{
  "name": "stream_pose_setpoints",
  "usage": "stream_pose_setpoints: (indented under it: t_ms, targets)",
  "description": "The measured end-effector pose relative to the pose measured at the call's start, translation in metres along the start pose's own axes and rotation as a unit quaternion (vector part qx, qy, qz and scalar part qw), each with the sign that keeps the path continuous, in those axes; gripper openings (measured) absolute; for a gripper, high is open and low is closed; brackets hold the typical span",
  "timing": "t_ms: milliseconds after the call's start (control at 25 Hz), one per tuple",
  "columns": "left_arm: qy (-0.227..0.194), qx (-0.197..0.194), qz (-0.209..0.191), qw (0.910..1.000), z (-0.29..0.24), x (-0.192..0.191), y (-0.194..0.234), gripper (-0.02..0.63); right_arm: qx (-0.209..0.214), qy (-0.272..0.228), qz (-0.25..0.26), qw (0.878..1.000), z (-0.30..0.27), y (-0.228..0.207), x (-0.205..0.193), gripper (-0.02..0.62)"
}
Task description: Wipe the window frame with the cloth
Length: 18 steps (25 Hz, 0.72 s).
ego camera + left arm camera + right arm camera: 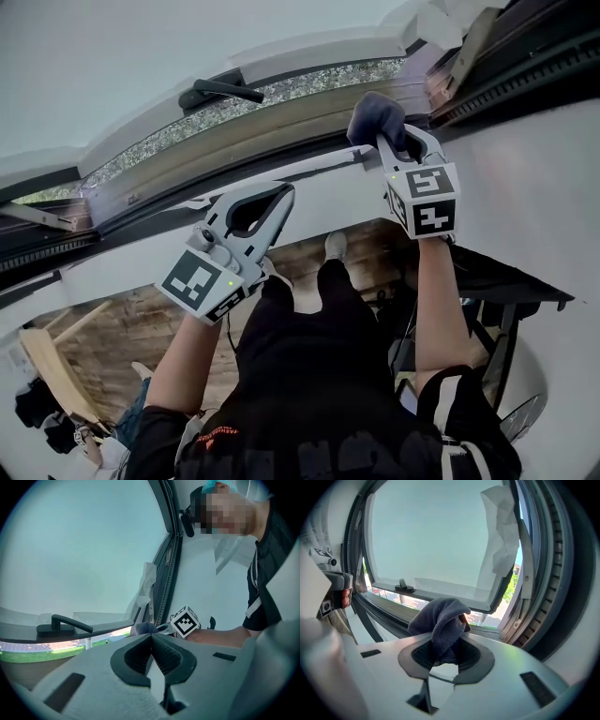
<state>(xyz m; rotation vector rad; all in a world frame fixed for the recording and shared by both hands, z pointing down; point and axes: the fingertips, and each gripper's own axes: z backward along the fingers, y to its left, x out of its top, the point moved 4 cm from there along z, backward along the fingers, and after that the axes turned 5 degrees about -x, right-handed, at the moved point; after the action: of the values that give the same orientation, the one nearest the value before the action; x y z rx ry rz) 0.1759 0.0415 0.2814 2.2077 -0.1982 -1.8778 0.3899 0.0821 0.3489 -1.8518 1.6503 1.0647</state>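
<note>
A: Left gripper [151,638]?
B: Jaws pressed together on nothing, held off the sill. Probably spare.
A: Right gripper [446,645]?
B: Pinching the dark cloth [440,613], bunched forward at the window frame [239,141], near its right corner. Beyond it, the sash [141,56] stands open, so the frame is exposed.

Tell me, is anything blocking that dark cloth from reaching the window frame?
Nothing visible. The right gripper holds the cloth right up at the lower rail of the window frame. The handle sits to the left, and the left gripper, shut and empty, hangs below the frame.
</note>
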Motion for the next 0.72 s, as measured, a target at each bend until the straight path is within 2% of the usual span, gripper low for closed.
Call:
stream_pose_setpoints:
  t_ms: [720]
  targets:
    - [0.01,-0.027,-0.003,0.9996,-0.042,0.003,-0.005,0.02,-0.056,0.011,-0.045,0.997,0.002,-0.054,-0.023,0.08]
